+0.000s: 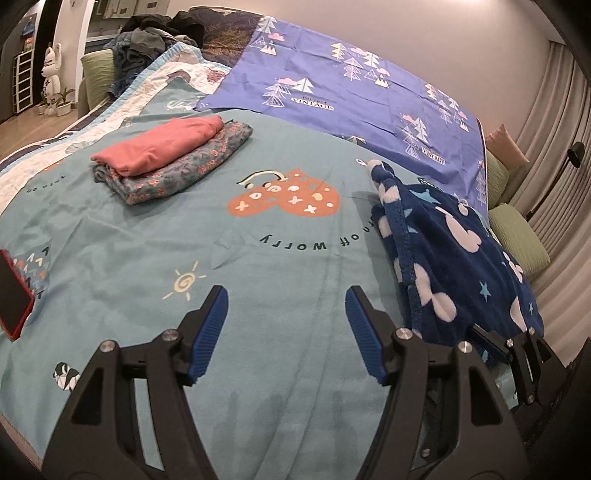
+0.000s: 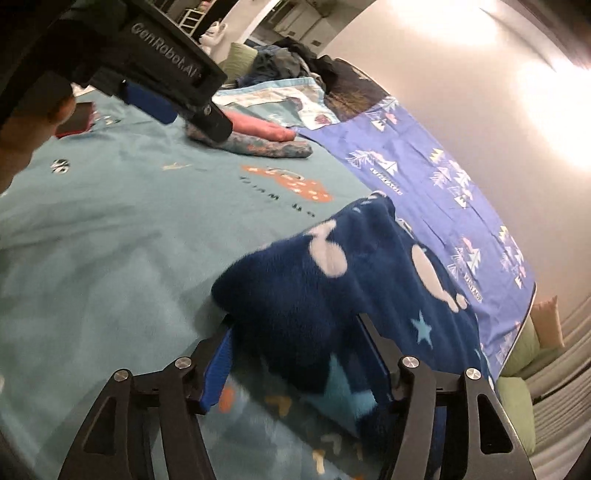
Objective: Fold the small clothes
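Looking along the left claw [image 1: 286,299], we are seeing its blue pads [image 1: 212,325] standing apart with only the teal bedspread [image 1: 147,229] between them, so it is released. The right wrist view is showing what that one cannot: the right claw [image 2: 295,339] is gaping around a bunched fold of the navy fleece garment [image 2: 332,280], though blur and the fabric covering the right pad are keeping us from telling whether it is pressing on it. The garment is lying crumpled near the bed's right edge, partly on the purple sheet [image 1: 351,81]. A folded pink piece [image 1: 159,146] is resting on a folded floral one [image 1: 177,170] farther back, a red-cased phone [image 1: 13,295] is lying at the left, and unsorted clothes [image 1: 155,33] are heaped at the far end.
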`<action>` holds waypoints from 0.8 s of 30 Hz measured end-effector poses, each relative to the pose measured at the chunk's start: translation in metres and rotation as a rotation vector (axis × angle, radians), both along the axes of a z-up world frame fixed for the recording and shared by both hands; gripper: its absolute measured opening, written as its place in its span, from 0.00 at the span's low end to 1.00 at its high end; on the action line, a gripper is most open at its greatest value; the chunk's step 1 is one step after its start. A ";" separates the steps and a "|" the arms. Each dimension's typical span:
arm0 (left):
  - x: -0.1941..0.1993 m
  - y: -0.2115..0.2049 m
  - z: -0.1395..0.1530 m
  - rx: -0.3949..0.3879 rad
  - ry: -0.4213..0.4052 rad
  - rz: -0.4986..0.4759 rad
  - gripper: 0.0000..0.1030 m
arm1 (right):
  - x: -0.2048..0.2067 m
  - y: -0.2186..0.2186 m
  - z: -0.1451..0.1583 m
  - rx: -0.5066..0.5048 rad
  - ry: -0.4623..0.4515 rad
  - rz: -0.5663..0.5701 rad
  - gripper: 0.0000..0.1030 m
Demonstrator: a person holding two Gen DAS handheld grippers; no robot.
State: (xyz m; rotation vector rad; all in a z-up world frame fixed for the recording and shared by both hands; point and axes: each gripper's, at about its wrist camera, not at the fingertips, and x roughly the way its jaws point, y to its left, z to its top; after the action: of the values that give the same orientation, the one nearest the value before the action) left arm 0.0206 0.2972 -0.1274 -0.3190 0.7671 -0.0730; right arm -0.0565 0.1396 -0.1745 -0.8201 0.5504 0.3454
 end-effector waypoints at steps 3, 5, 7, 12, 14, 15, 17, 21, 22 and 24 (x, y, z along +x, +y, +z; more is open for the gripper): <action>0.006 -0.003 -0.002 0.000 0.005 -0.017 0.65 | -0.001 0.004 -0.003 -0.006 -0.025 -0.004 0.62; 0.011 -0.004 -0.004 0.000 0.011 -0.024 0.65 | -0.005 0.004 -0.003 0.000 -0.034 -0.005 0.62; 0.016 -0.004 -0.005 -0.009 0.016 -0.034 0.65 | -0.003 0.003 -0.002 0.017 -0.027 -0.010 0.62; 0.039 -0.006 -0.007 -0.107 0.024 -0.106 0.66 | -0.002 0.003 0.000 0.052 -0.023 -0.022 0.62; 0.052 -0.010 -0.007 -0.163 0.028 -0.166 0.69 | -0.001 0.003 0.000 0.055 -0.031 -0.020 0.62; 0.063 -0.015 -0.007 -0.203 0.032 -0.208 0.70 | -0.002 0.003 0.000 0.057 -0.033 -0.019 0.62; 0.078 -0.025 -0.007 -0.265 0.040 -0.278 0.71 | -0.001 0.002 0.000 0.060 -0.032 -0.017 0.62; 0.119 -0.050 -0.016 -0.429 0.101 -0.409 0.73 | -0.001 0.001 0.001 0.069 -0.022 -0.012 0.62; 0.126 -0.055 -0.019 -0.446 0.115 -0.419 0.73 | -0.001 0.001 0.001 0.072 -0.019 -0.012 0.62; 0.142 -0.068 -0.027 -0.463 0.146 -0.450 0.73 | 0.000 0.000 0.002 0.082 -0.010 -0.013 0.61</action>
State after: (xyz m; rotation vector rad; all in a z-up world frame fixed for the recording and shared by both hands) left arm 0.1628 0.2291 -0.1541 -0.5899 0.9546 -0.6646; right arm -0.0568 0.1400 -0.1723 -0.7390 0.5286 0.3497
